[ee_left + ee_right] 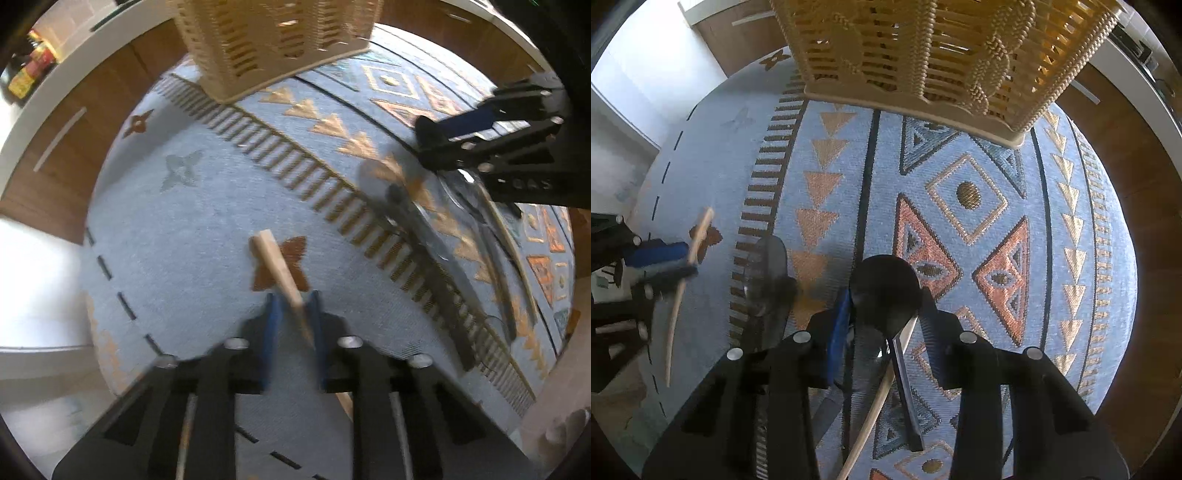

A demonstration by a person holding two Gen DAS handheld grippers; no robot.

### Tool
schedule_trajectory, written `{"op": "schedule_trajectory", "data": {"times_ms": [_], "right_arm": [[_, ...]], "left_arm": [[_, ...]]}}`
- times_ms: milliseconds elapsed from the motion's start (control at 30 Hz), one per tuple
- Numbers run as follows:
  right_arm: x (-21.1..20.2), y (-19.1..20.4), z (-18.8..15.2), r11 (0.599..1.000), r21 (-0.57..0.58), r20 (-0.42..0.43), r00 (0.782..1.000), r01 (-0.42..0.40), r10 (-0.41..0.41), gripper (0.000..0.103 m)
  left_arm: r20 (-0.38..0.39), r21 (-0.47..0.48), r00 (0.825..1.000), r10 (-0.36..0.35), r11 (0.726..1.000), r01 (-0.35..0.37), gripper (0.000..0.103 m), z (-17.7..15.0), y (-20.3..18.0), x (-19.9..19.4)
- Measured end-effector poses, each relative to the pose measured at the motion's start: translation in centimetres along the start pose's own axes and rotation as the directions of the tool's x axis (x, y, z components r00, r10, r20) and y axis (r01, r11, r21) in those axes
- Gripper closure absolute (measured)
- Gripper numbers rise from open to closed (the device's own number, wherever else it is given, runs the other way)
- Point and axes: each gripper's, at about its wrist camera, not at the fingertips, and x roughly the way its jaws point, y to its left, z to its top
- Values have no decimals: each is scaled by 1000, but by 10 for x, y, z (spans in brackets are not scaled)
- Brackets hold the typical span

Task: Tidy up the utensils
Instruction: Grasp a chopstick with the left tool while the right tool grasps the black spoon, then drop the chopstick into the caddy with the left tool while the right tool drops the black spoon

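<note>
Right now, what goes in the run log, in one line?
left gripper: shut on wooden stick | right gripper: around black spoon | basket: upright

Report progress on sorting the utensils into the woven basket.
Done: nothing visibly in the cream woven basket, though its inside is hidden. In hand: left gripper clamps a thin wooden stick; right gripper straddles a black round-headed spoon. Left: a dark utensil on the patterned cloth.

Daylight floods in from the left of both views, washing the floor (33,295) to white glare. The rug (192,229) is evenly lit. Edges bend strongly; the left view is smeared with motion blur.
</note>
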Motion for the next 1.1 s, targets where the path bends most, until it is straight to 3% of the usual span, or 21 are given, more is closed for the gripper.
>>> {"op": "schedule_trajectory", "data": {"times_ms": [200,267,367,467,600,833,900,967,1100], "right_arm": [[-15,-14,-9,998,35,67,997,-48,45,69],[-21,-16,-13,998,44,94,994,-53,49,69],[-35,-17,-20,997,34,152,986,-69,63,69],[-48,-23,-29,995,36,209,974,-94,84,69],[-71,-27,-43,992,30,286,952,-123,110,69],[-98,-24,-66,979,-9,426,885,-201,186,69],[-111,-27,-74,972,-13,474,854,-236,214,69],[-123,-26,-75,966,-18,516,826,-257,229,69],[-156,-23,-70,954,-40,623,739,-297,256,69]], "left_arm": [[67,-122,992,-106,986,114,100,-8,31,-1],[124,-165,979,-163,969,183,100,-13,34,-2],[232,-184,957,-175,958,220,100,-16,33,-10],[352,-221,912,-212,928,301,100,-18,37,-25],[489,-232,848,-206,906,353,100,-16,40,-49],[658,-166,735,-163,921,352,100,-9,30,-89],[684,-159,714,-150,924,346,100,-7,26,-99],[722,-152,680,-127,930,335,100,-5,24,-112],[800,-138,594,-86,937,322,100,-2,22,-143]]}}
